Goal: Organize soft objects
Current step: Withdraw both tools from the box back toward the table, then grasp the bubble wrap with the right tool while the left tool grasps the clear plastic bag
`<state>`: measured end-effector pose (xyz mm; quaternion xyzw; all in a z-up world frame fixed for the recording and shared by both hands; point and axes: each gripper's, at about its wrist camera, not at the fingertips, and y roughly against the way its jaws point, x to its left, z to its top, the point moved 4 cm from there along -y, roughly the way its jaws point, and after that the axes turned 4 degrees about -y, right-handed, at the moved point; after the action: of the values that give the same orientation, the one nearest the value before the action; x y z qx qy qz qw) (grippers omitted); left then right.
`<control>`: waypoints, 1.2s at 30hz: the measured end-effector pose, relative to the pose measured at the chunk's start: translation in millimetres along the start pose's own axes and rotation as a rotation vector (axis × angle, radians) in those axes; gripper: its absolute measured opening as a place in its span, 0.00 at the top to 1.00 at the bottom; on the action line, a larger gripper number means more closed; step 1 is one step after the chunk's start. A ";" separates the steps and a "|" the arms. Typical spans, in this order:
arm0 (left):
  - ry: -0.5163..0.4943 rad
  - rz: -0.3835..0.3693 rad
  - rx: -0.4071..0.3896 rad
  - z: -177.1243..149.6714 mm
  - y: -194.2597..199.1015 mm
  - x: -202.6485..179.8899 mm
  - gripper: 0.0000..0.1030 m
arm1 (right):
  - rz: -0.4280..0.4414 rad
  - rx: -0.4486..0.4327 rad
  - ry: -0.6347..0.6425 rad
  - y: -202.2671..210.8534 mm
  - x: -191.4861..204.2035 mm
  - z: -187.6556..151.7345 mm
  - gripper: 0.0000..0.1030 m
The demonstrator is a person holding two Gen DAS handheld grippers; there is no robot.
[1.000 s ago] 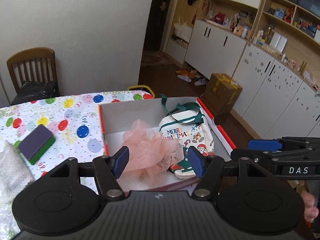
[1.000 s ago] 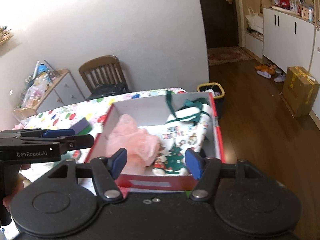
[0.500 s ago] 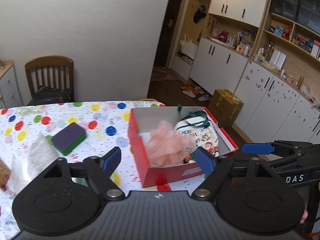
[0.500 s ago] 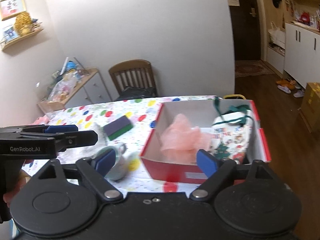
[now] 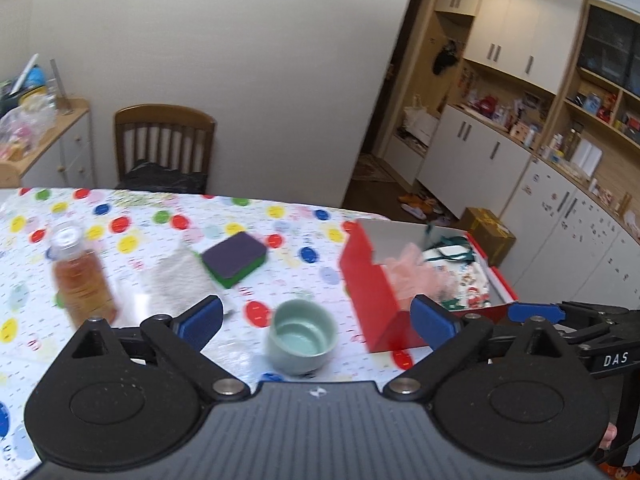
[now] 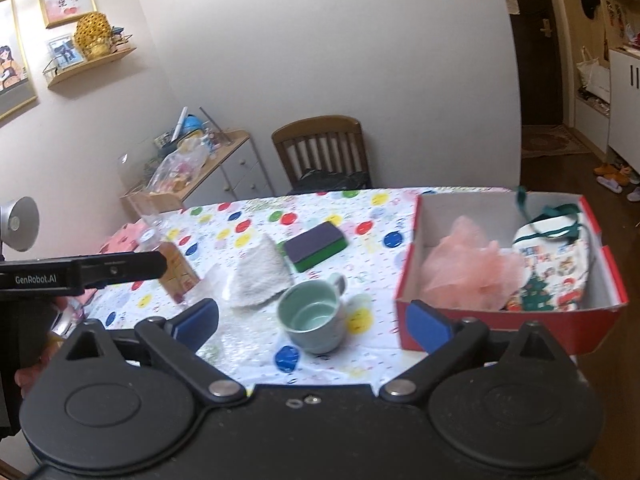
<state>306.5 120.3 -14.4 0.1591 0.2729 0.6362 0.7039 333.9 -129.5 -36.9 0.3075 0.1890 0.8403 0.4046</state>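
A red shoebox (image 6: 504, 318) (image 5: 374, 300) stands at the right of the table. Inside lie a pink mesh puff (image 6: 472, 268) (image 5: 412, 272) and a Christmas-print bag (image 6: 554, 256) (image 5: 460, 276). On the spotted cloth lie a purple-and-green sponge (image 6: 316, 248) (image 5: 234, 258) and a white towel (image 6: 258, 276) (image 5: 176, 280). My left gripper (image 5: 316, 320) hangs near the table's front edge, jaws opening wide with nothing between them. My right gripper (image 6: 312, 322) hangs likewise, jaws still opening and empty, level with a green mug (image 6: 314, 316) (image 5: 302, 334).
A bottle of amber liquid (image 5: 80, 276) (image 6: 176, 264) stands left of the towel. A wooden chair (image 6: 322, 152) (image 5: 164, 144) is behind the table, a low cabinet (image 6: 200, 168) at the back left. The other gripper crosses each view's side.
Both grippers pulled back and leftward from over the box and opened wider. The mug, towel, sponge and bottle came into view; the puff and bag stay in the box.
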 end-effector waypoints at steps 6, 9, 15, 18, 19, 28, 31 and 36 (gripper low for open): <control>0.018 0.011 -0.015 -16.9 20.1 43.2 0.00 | 0.017 0.036 0.016 -17.8 31.3 -14.4 0.03; 0.016 0.025 -0.013 -30.9 27.4 62.1 0.00 | 0.018 0.054 0.018 -28.3 45.4 -20.7 0.03; 0.022 0.107 -0.019 -65.9 38.8 94.5 0.00 | 0.008 0.080 0.037 -52.2 72.0 -33.0 0.03; 0.028 0.172 -0.005 -82.7 40.3 110.1 0.00 | 0.015 0.097 0.035 -65.6 82.4 -38.1 0.03; 0.033 0.182 0.002 -88.2 39.9 115.0 0.00 | 0.018 0.103 0.039 -70.2 86.4 -40.0 0.03; 0.043 0.089 0.050 -137.9 28.2 124.2 0.00 | 0.030 0.216 0.136 -120.8 120.0 -65.9 0.06; 0.029 0.078 0.082 -150.0 17.6 119.9 0.00 | 0.021 0.255 0.151 -141.0 126.2 -73.1 0.07; 0.009 0.084 0.113 -166.7 3.6 116.2 0.00 | 0.013 0.278 0.164 -172.5 140.8 -74.9 0.07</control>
<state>210.6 214.4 -166.8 0.2070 0.3047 0.6496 0.6651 312.8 81.2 -138.7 0.2920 0.3339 0.8309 0.3359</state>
